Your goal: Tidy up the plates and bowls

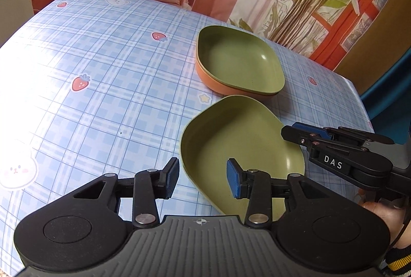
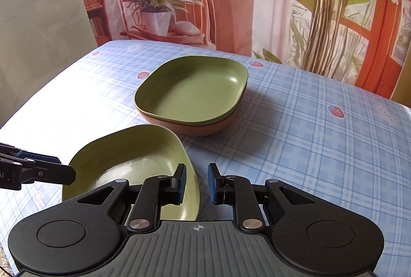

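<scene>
on the desk with its blue checked strawberry cloth, the left wrist view shows a loose green bowl lying near a stack further back: a second green bowl nested in an orange bowl. the left hand-held gripper hovers with its pads apart, straddling the loose bowl's near-left rim without clamping it. the right hand-held gripper reaches in from the right over the bowl's far edge; whether it touches is unclear from here.

from the right wrist view, the right hand-held gripper also stands apart, its left pad inside the loose green bowl and the wall between the pads. the stack sits just beyond. for a clean grasp, i'd seat the rim deep between the pads, close squarely, lift level, then lower it centred into the stack.
</scene>
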Demonstrator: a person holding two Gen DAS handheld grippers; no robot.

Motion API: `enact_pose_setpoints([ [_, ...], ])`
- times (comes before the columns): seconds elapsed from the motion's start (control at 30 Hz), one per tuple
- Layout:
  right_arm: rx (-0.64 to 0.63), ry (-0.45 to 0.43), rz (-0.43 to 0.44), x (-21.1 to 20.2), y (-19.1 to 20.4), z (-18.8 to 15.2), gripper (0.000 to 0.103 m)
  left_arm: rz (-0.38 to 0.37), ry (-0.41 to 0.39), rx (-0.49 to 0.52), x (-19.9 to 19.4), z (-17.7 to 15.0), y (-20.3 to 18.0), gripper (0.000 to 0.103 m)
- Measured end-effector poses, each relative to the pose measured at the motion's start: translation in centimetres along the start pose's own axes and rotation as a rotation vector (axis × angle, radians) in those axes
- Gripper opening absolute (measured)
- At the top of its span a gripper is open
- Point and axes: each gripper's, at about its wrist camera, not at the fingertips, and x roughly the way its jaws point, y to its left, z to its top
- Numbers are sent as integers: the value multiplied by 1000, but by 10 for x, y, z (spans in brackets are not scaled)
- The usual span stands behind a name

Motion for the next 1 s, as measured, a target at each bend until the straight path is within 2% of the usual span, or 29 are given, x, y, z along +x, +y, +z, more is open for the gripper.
enact_pose_setpoints([
  [0.33,-19,28,12,13,4,1,17,-54,57,-28,16,-10,3,40],
  [0.5,-12,35,16,18,3,1,19,-39,52,-3,20,-9,-1,37],
  [0.73,2,32,24,15,2,1,16,-19,17,11,14,1,-2,36],
  [1.0,4,-9,29,-3,5,8,16,-13,-49,42,-2,17,-8,36],
])
